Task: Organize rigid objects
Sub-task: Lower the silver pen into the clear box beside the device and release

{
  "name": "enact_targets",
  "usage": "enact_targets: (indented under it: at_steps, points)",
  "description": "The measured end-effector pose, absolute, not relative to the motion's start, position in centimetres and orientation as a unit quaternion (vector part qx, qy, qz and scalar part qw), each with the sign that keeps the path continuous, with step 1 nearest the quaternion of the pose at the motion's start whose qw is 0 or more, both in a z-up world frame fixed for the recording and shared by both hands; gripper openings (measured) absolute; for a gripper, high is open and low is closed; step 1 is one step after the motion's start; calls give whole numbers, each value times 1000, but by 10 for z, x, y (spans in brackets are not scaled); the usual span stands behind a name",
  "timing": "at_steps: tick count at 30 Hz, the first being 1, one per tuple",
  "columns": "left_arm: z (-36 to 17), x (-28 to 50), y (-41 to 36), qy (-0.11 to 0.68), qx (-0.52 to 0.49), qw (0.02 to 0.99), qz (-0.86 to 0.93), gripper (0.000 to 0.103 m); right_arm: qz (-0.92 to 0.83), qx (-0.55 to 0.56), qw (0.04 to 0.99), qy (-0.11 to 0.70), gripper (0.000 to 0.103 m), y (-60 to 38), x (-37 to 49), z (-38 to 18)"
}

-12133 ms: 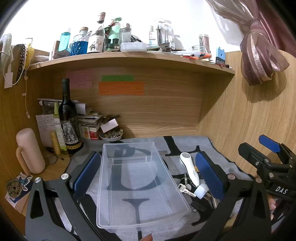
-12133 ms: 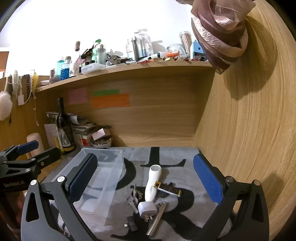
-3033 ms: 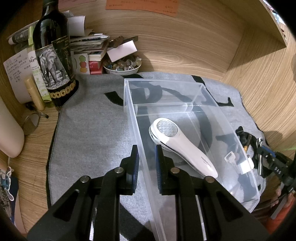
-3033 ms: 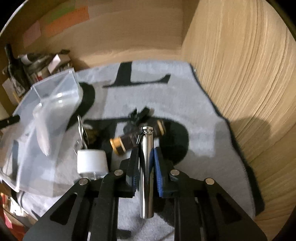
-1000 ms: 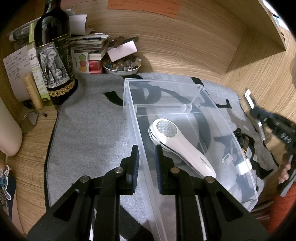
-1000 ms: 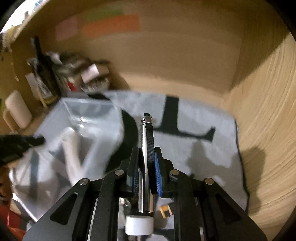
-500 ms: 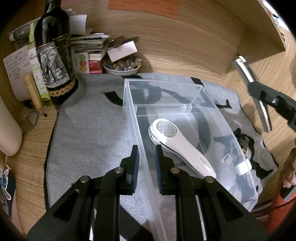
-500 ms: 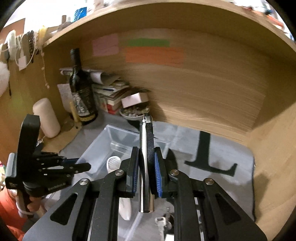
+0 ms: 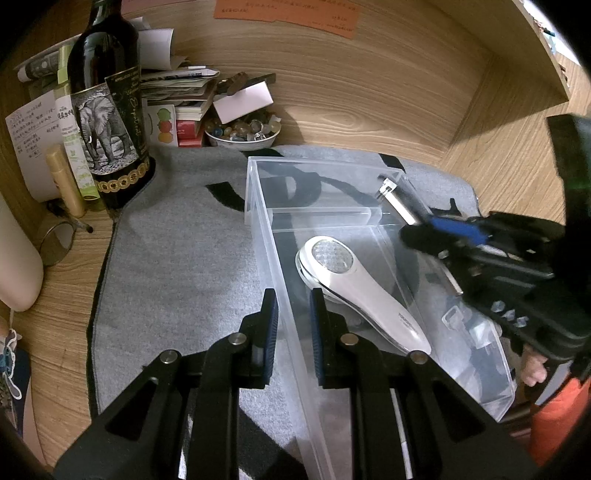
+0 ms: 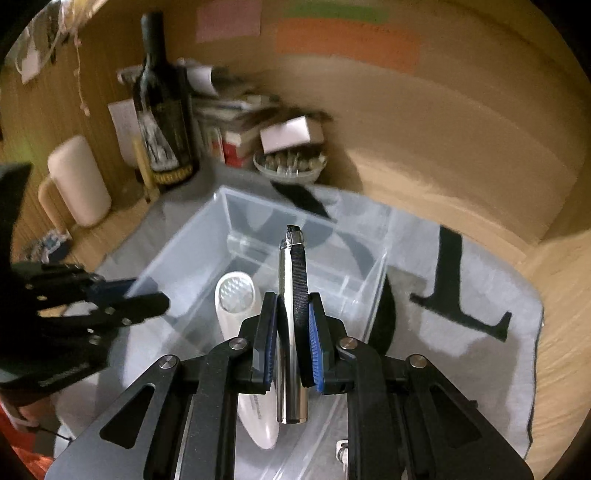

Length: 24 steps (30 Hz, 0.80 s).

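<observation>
While the left claw pinches the clear plastic bin's wall, the right claw clamps a slim, shiny metal cylinder with a black strap above it.

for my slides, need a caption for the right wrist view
Right gripper carries a metal tube over the clear bin holding a white handheld device.

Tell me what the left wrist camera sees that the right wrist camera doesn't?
Only the left wrist view shows the left gripper shut on the wall of the clear plastic bin, and a small white plug inside.

Only the right wrist view shows the pink sticky note and the black L on the grey mat.

Both show the white handheld device, dark wine bottle and shiny metal tube.
</observation>
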<state>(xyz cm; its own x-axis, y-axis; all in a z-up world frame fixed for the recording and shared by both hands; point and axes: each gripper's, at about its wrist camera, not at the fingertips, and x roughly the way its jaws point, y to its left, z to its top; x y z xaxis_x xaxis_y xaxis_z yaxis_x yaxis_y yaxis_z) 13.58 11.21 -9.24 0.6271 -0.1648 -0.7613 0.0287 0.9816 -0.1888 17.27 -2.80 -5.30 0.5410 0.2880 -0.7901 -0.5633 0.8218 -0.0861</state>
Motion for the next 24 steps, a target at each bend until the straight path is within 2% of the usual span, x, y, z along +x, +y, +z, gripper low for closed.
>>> enact_targets:
  at_steps: [9,24]
  points:
    - [-93,137,109,427,-77,899,-52,15,244,-196,838,447,14,-21,182,-77]
    - [-93,137,110,427,-77,899,-52,15,240,-216,825,464,15,-18,183,-81]
